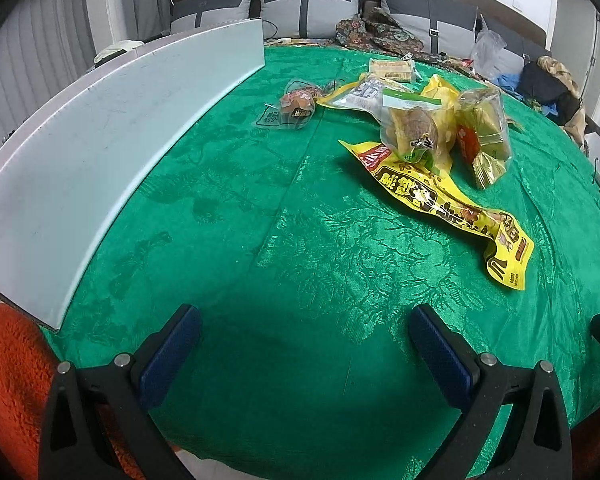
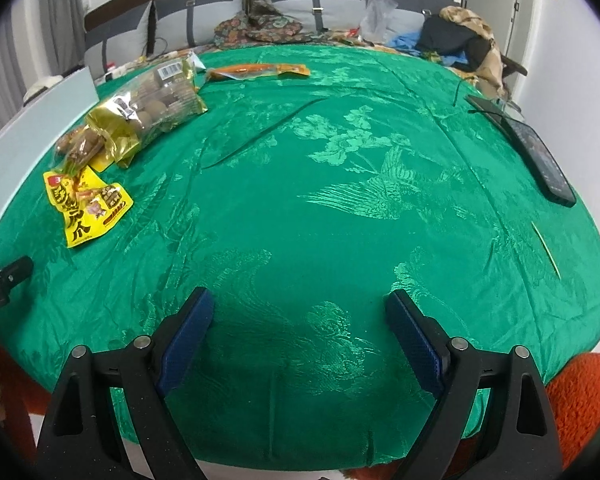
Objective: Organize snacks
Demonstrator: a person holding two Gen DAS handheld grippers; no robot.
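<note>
A heap of snack packets lies on the green tablecloth (image 1: 260, 208). A long yellow packet (image 1: 444, 200) sprawls nearest, with a clear bag of brown cakes (image 1: 412, 128) and a gold-wrapped bag (image 1: 484, 128) behind it. A small clear packet (image 1: 296, 108) lies apart to the left. My left gripper (image 1: 304, 340) hovers open and empty over the near cloth. In the right wrist view the yellow packet (image 2: 88, 204) and a bag of round brown snacks (image 2: 156, 104) sit far left, and an orange stick packet (image 2: 260, 70) lies at the back. My right gripper (image 2: 300, 320) is open and empty.
A white box wall (image 1: 112, 140) stands along the table's left side. A black remote-like device (image 2: 540, 156) and a thin pale stick (image 2: 546, 250) lie at the right edge. Cushions, clothes and bags crowd the sofa (image 1: 308, 4) behind. Orange fleece (image 1: 8, 380) shows below.
</note>
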